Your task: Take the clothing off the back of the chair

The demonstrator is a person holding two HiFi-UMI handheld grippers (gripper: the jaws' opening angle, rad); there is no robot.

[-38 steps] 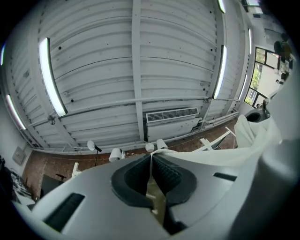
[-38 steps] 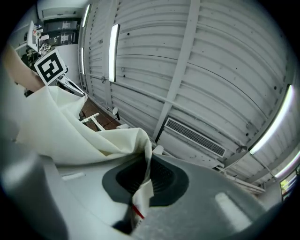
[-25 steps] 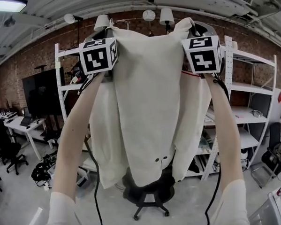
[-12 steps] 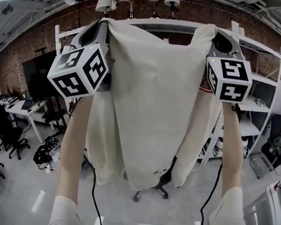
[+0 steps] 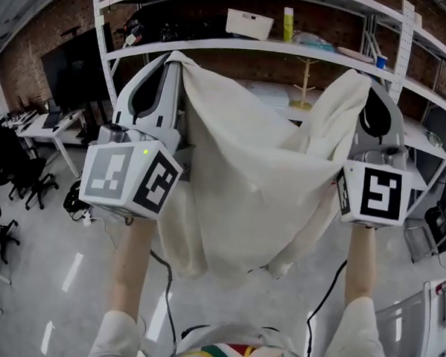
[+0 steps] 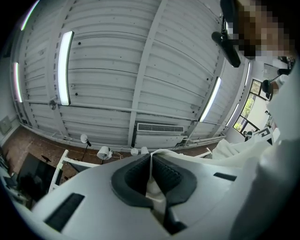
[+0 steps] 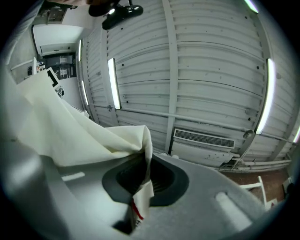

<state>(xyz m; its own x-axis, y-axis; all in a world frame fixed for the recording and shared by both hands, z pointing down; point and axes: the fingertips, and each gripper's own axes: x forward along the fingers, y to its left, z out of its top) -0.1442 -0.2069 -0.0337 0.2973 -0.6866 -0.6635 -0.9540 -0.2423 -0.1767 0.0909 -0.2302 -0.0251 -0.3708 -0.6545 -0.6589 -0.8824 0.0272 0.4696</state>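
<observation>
Two-point pinch on a cream garment (image 5: 245,175), held aloft.
Shut tight on one top corner with the left hand-held gripper (image 5: 174,58), on the other with the right hand-held gripper (image 5: 365,77); cloth squeezed between dark ribbed pads (image 6: 133,176) in both gripper views. Slung slack between the two, hanging down before white shelving (image 5: 237,46), above pale floor (image 5: 46,277).

Two bare forearms, the left (image 5: 133,262) and the right (image 5: 360,267), were raised side by side. The left grey-and-white two-jaw gripper (image 5: 175,59) and the matching right gripper (image 5: 365,78) pointed up and away, each with jaws pinched together on cream cloth (image 5: 245,175).
</observation>
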